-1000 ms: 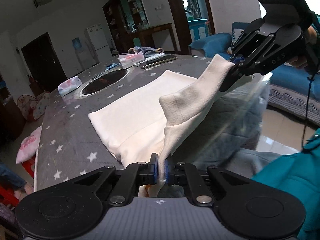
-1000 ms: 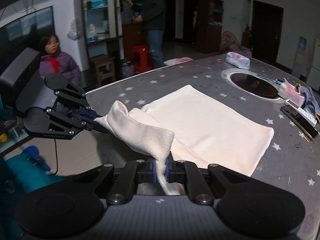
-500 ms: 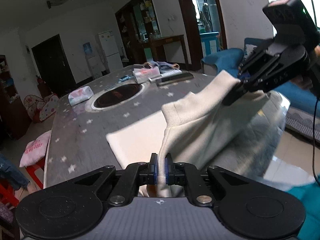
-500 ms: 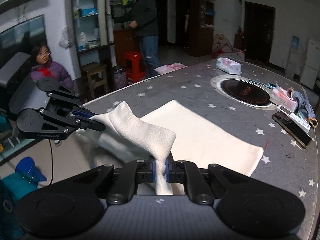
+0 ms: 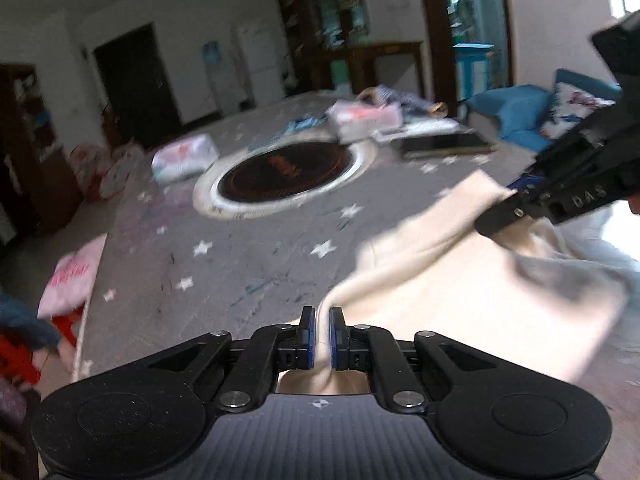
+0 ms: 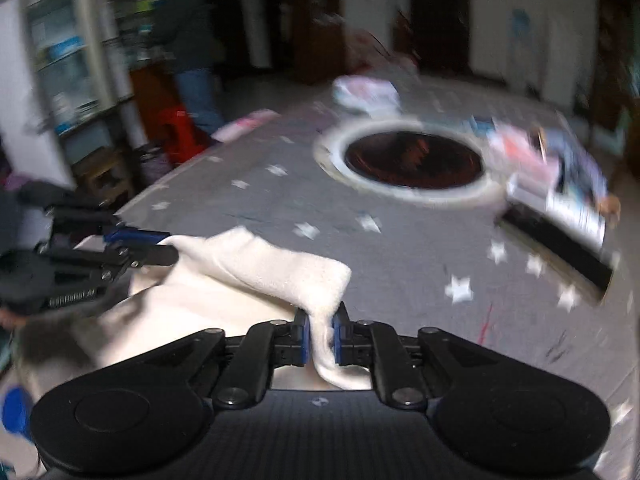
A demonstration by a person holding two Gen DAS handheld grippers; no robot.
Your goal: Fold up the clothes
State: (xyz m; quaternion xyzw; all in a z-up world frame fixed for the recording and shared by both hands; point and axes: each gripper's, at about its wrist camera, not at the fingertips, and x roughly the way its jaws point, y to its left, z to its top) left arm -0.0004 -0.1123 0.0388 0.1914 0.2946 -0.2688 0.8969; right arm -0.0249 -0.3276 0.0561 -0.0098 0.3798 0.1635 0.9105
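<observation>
Holding the cream garment [image 5: 460, 292] lifted over the near edge of the star-print table [image 5: 240, 248], I have my left gripper [image 5: 319, 334] clenched on one corner. My right gripper [image 6: 320, 336] is opening, cloth between its pads. Beyond sits the round inset burner [image 6: 414, 160].

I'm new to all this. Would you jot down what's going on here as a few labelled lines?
activity: folding a cream garment
left gripper: shut on one edge of the garment
right gripper: jaws opening, cloth between them
surface: grey star-print table
table centre: round black cooktop
clutter: phone, tissue pack
picture: blurred
</observation>
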